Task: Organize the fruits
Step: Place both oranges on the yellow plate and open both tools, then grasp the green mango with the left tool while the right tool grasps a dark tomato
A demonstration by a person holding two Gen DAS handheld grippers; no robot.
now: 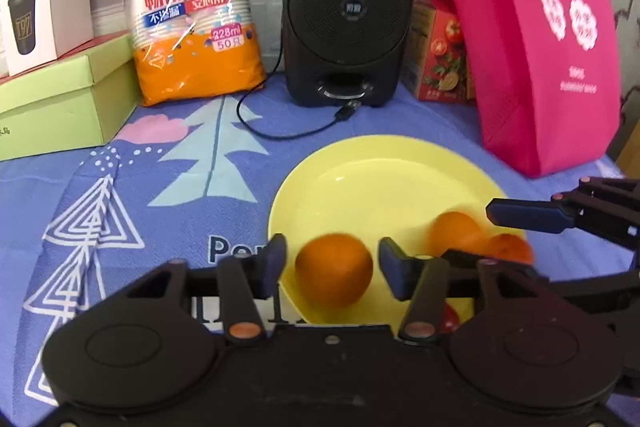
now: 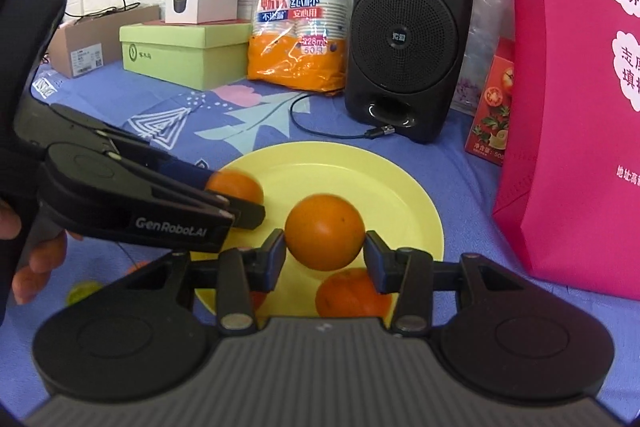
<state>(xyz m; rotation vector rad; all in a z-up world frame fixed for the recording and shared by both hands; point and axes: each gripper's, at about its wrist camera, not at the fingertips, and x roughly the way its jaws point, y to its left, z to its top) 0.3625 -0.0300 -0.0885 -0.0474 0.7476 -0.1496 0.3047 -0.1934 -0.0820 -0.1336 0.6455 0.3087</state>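
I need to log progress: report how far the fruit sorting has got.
Done: one orange lies on the yellow plate. In hand: the right gripper holds an orange above the plate; the left gripper, open, brackets another orange there. Left: small fruits on the cloth.

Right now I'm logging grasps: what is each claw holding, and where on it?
Right claw: an orange, pinched at its opposite sides above the yellow plate. Left claw: open around another orange, not gripping.
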